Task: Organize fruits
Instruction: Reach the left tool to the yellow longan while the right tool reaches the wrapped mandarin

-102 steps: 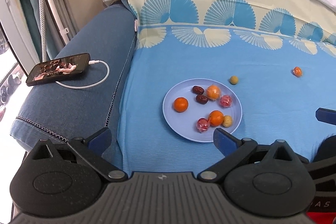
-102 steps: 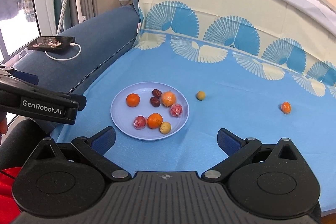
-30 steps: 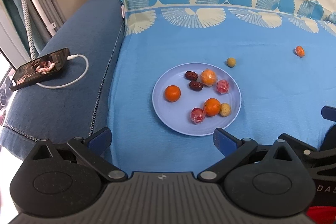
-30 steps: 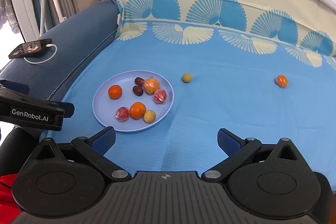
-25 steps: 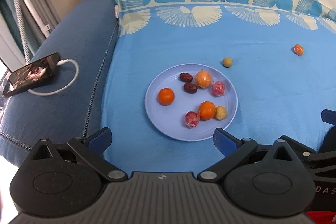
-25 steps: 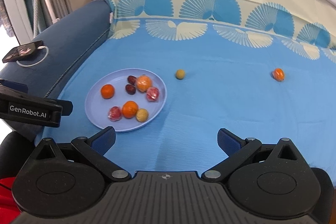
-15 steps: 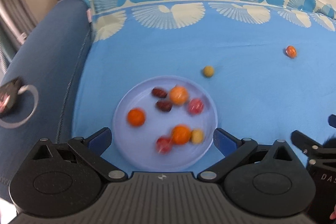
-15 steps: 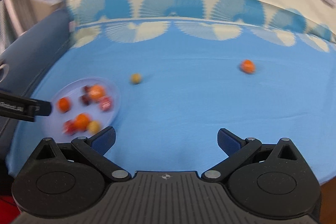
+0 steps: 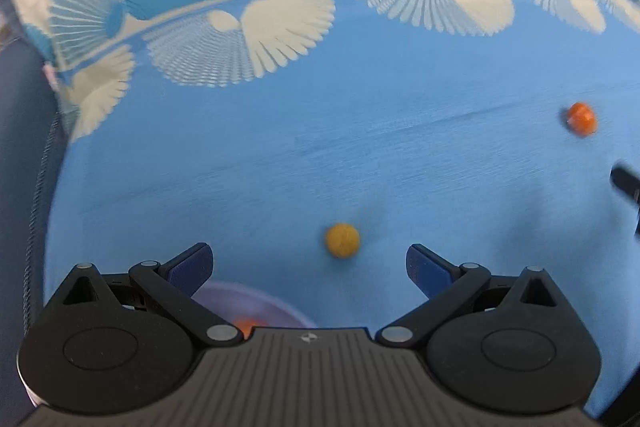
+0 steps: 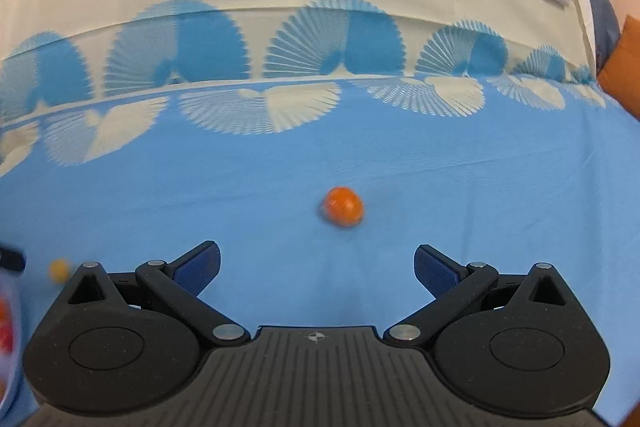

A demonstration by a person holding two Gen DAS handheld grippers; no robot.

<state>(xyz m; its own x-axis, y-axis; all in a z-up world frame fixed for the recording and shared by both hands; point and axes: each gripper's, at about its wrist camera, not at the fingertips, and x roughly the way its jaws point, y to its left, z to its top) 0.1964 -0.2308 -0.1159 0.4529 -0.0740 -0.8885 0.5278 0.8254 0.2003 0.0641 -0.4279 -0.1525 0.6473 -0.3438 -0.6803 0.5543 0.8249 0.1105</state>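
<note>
Orange round fruit (image 10: 342, 207) now sits at twelve o'clock of the wide-open right claw (image 10: 316, 265); the released left claw (image 9: 308, 265) has closed on the small yellow fruit (image 9: 341, 240), so both strays look next.

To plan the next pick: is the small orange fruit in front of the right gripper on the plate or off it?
Off it. The orange fruit lies alone on the blue cloth, beyond the open right gripper.

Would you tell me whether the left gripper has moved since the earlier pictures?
Yes. The left gripper has advanced over the plate toward the yellow fruit.
</note>
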